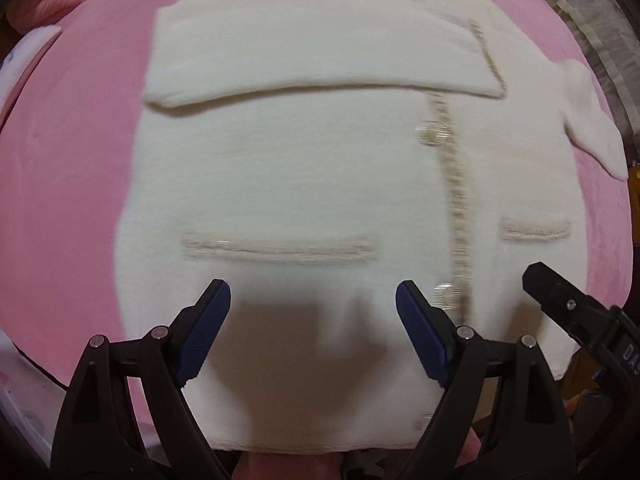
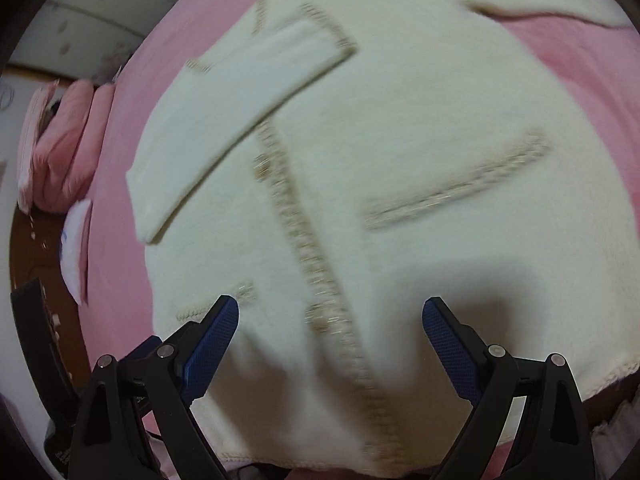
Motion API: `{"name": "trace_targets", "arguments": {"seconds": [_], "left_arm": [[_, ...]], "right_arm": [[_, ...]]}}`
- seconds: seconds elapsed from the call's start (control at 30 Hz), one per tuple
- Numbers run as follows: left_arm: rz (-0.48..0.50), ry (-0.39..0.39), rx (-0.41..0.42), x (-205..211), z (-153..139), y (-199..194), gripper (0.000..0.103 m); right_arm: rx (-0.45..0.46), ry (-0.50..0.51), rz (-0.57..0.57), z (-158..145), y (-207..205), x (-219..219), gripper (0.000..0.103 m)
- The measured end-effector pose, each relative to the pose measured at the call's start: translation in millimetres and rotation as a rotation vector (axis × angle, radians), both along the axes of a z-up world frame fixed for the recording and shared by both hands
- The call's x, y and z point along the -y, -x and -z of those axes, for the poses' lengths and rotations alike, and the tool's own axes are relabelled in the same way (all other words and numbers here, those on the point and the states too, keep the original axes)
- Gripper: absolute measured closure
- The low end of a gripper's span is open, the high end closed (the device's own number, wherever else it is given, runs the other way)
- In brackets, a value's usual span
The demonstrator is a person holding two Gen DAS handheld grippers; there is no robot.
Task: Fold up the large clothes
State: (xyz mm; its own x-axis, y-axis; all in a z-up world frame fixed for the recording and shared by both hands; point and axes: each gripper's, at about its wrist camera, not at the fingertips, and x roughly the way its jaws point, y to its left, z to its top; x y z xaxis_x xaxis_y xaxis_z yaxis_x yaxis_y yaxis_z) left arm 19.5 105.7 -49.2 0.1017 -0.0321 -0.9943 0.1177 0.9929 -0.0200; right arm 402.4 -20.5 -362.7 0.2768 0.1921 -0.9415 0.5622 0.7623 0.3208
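A cream knitted cardigan (image 1: 320,160) with beige trim lies flat, front up, on a pink bedspread (image 1: 72,160). One sleeve (image 1: 300,56) is folded across the chest. The other sleeve (image 1: 592,120) sticks out to the right. My left gripper (image 1: 312,286) hangs open over the lower front near the hem, with nothing between its blue pads. In the right wrist view the cardigan (image 2: 400,120) fills the frame, with the folded sleeve (image 2: 240,112) at upper left. My right gripper (image 2: 331,302) is open above the button band (image 2: 304,240), holding nothing. One of its fingers (image 1: 560,300) shows at the left view's right edge.
Pink pillows (image 2: 68,140) are stacked beyond the bed's left edge, beside a white printed item (image 2: 74,252). Brown floor (image 2: 28,248) shows there too. Grey quilted fabric (image 1: 592,20) borders the bed at the upper right of the left wrist view.
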Motion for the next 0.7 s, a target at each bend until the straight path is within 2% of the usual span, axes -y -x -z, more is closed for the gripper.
{"name": "trace_targets", "arguments": {"seconds": [0.13,0.23,0.33,0.43,0.57,0.6,0.67,0.7], "left_arm": [[-0.001,0.017,-0.011,62,-18,19,0.020],[0.033,0.047,-0.031,129,-23,36,0.020],[0.087,0.035,-0.007,197,-35,44,0.020],[0.160,0.034,-0.001,269,-29,29,0.020],[0.272,0.007,0.001,344,-40,29,0.020],[0.283,0.004,0.004,368,-29,10,0.020],[0.299,0.003,0.004,392,-27,5,0.020],[0.303,-0.001,-0.004,403,-24,0,0.020]], "right_arm": [[0.007,-0.010,0.029,10,11,53,0.009],[0.029,-0.012,0.055,8,19,105,0.009],[0.040,0.011,0.100,15,15,157,0.009],[0.046,0.006,0.179,27,14,212,0.009],[0.057,-0.007,0.307,49,9,279,0.008],[0.060,0.010,0.335,55,5,297,0.009],[0.083,0.050,0.383,66,-2,325,0.010],[0.102,0.068,0.413,73,-8,339,0.015]]}}
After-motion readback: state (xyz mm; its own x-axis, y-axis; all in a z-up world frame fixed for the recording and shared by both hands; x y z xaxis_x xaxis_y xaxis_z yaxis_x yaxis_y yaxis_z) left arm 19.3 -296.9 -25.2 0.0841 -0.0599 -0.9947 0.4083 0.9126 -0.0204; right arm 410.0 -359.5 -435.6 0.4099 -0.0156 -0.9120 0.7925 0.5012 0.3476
